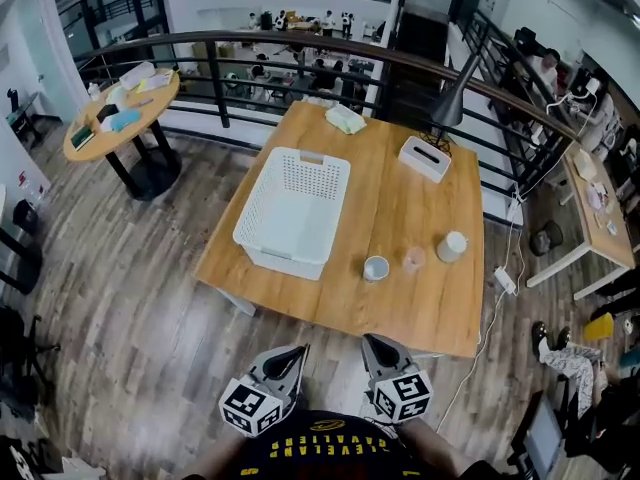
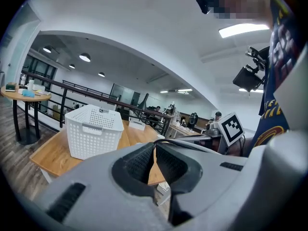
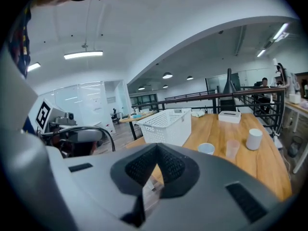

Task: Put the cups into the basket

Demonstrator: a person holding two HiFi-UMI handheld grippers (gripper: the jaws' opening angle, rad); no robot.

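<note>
Head view: a square wooden tabletop stands on a plank floor beside a curved black railing; the white perforated basket sits on its left half, holding nothing; toward the near right edge three cups stand in a row, apart from one another and well clear of the basket: a short white cup, a pinkish clear cup and a tall white cup; a white tissue box lies at the far right; a round table carrying small items stands far left; the left gripper and the right gripper hang side by side short of the near edge.

Left gripper view: the left gripper has its jaws pressed together on nothing; beyond them are the basket, the tabletop and the round table.

Right gripper view: the right gripper is likewise closed and empty; ahead stand the basket, the short white cup, the pinkish clear cup, the tall white cup and the tissue box on the tabletop.
</note>
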